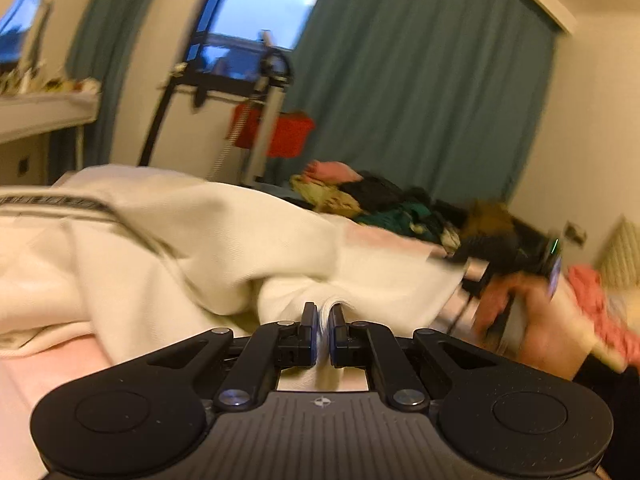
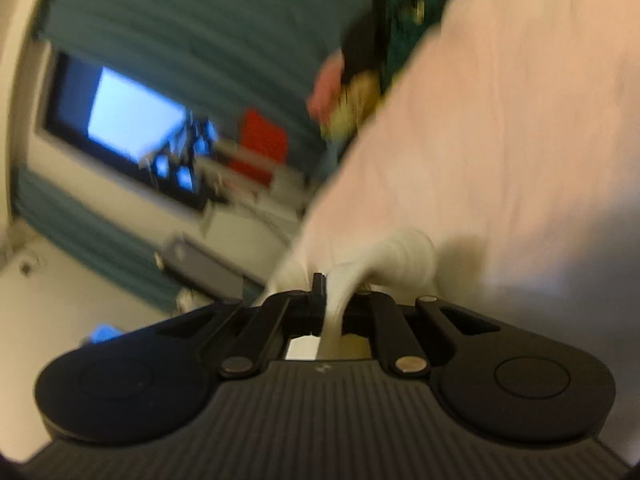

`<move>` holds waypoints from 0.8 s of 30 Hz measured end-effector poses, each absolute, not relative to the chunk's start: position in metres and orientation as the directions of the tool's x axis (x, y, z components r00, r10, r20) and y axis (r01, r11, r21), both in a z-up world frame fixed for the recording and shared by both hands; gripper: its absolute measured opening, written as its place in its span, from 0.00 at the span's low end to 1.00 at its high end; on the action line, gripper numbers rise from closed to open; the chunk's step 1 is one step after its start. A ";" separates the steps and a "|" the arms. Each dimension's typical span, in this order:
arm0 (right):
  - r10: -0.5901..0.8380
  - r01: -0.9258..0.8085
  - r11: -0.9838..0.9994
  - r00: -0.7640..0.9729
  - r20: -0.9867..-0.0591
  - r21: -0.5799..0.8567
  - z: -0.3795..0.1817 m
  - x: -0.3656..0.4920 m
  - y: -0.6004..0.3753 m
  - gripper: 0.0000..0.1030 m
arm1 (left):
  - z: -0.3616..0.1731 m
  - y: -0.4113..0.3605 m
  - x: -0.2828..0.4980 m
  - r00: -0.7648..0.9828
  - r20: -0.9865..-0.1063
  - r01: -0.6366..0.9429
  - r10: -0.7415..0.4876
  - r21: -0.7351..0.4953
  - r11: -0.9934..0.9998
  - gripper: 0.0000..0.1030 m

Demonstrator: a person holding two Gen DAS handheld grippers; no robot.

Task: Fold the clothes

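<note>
Both tongs, left tongs [image 1: 323, 314] and right tongs [image 2: 334, 280], pinch cream garment [image 1: 224, 232].

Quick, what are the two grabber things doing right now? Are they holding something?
Left gripper: closed, pinching a fold of the cream garment.
Right gripper: closed, clamped on a bunched bit of the same cream garment.

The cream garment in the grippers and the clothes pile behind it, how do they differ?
The cream garment is one pale piece with a dark striped band; the clothes pile is many-coloured. The garment is pinched by the left gripper and right gripper; the pile lies untouched. Both are rumpled, unfolded.
</note>
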State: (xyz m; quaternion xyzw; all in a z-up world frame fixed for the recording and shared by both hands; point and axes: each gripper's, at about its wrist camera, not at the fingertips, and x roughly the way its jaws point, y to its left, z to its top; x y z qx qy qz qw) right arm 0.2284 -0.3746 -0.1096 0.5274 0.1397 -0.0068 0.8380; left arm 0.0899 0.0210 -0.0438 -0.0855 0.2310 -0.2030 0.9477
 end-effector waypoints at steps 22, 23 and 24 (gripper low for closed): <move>-0.449 0.590 0.264 0.775 -0.445 0.763 -0.135 0.038 -0.514 0.06 | -0.124 -0.123 0.104 0.566 -0.626 0.579 -0.537 -0.163 0.799 0.15; -0.408 0.624 0.225 0.758 -0.509 0.748 -0.150 0.035 -0.519 0.07 | -0.124 -0.115 0.105 0.554 -0.641 0.566 -0.532 -0.178 0.805 0.20; -0.379 0.657 0.219 0.738 -0.558 0.721 -0.160 0.032 -0.523 0.08 | -0.122 -0.103 0.105 0.549 -0.649 0.550 -0.527 -0.195 0.812 0.24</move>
